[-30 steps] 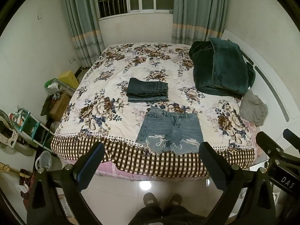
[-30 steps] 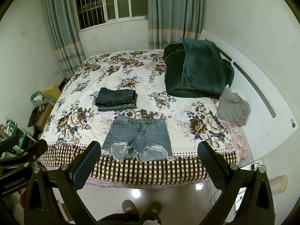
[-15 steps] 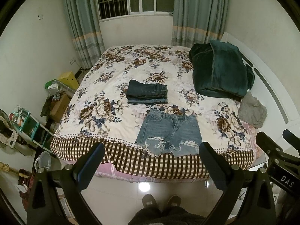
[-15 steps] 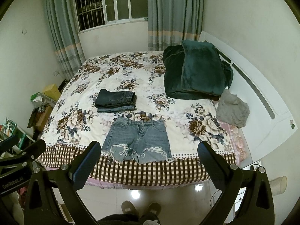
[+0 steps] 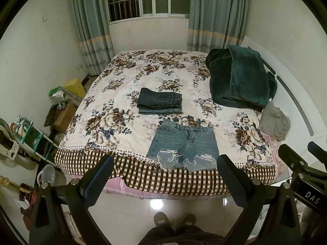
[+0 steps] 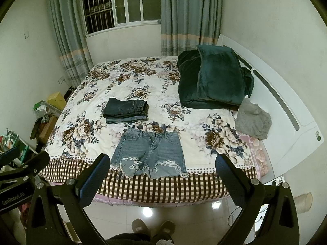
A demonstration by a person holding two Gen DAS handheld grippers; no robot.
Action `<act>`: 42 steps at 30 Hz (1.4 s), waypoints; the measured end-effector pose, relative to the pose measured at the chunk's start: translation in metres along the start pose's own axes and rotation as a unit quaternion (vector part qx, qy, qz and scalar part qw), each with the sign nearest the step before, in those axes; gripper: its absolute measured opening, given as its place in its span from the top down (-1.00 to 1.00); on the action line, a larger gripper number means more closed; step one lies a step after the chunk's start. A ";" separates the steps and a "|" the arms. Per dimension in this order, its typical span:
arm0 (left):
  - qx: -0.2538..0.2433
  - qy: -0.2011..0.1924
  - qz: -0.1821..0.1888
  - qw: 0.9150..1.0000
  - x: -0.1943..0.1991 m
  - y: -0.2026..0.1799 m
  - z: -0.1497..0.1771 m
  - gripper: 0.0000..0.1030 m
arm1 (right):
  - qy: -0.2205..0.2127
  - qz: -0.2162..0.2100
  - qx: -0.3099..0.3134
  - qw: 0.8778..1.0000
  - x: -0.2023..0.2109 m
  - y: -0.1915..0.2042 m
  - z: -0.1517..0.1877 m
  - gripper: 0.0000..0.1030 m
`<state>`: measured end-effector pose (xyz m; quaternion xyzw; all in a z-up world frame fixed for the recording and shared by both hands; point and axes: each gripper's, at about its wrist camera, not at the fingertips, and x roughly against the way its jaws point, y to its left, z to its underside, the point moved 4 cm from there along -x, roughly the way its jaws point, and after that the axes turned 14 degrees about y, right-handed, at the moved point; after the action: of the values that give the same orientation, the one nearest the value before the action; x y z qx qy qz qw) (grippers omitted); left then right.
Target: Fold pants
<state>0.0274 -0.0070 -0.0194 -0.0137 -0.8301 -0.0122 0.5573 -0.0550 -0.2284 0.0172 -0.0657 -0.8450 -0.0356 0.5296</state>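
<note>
A pair of light blue denim shorts (image 5: 184, 145) with frayed hems lies flat near the front edge of the bed, waistband away from me; they also show in the right wrist view (image 6: 150, 150). Behind them sits a stack of folded dark jeans (image 5: 160, 101), also seen in the right wrist view (image 6: 126, 110). My left gripper (image 5: 164, 167) is open and empty, held back from the bed above the floor. My right gripper (image 6: 161, 166) is open and empty, likewise short of the bed.
The bed (image 5: 126, 126) has a floral cover with a checked border. A dark green blanket (image 5: 239, 79) and a grey cloth (image 5: 274, 122) lie at its right side by the white headboard (image 6: 286, 110). Boxes and shelves (image 5: 30, 130) crowd the floor at left. My slippers (image 5: 173, 221) stand on the tiles.
Both grippers have risen or drawn back slightly, so the bed and shorts sit a little farther and lower in view. The clothes have not moved. Both stay open.
</note>
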 end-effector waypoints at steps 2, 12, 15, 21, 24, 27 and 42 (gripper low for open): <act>0.000 0.000 0.000 1.000 0.000 0.000 0.000 -1.00 | 0.000 0.000 0.000 1.000 0.000 0.001 0.000 -1.00; -0.001 -0.002 0.001 1.000 0.001 0.000 0.002 -1.00 | -0.001 0.001 -0.001 1.000 0.001 0.001 0.001 -1.00; -0.001 -0.003 0.001 1.000 0.000 0.000 0.003 -1.00 | -0.001 0.001 0.000 1.000 0.001 0.002 -0.001 -1.00; -0.001 -0.002 0.003 1.000 0.001 -0.004 0.000 -1.00 | -0.001 0.001 0.000 1.000 0.000 0.002 0.001 -1.00; -0.001 -0.001 0.005 1.000 0.002 -0.005 -0.001 -1.00 | 0.000 0.001 0.000 1.000 0.000 0.002 0.000 -1.00; -0.001 0.002 0.006 1.000 0.002 -0.009 -0.004 -1.00 | 0.002 0.002 0.000 1.000 -0.002 0.002 0.001 -1.00; 0.027 0.017 -0.072 0.997 -0.123 -0.017 -0.058 -1.00 | 0.109 -0.034 -0.050 0.992 -0.156 -0.049 -0.047 -1.00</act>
<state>0.1266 -0.0274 -0.1116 0.0611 -0.8193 -0.0298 0.5693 0.0469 -0.2944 -0.1016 -0.0591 -0.7813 -0.1024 0.6129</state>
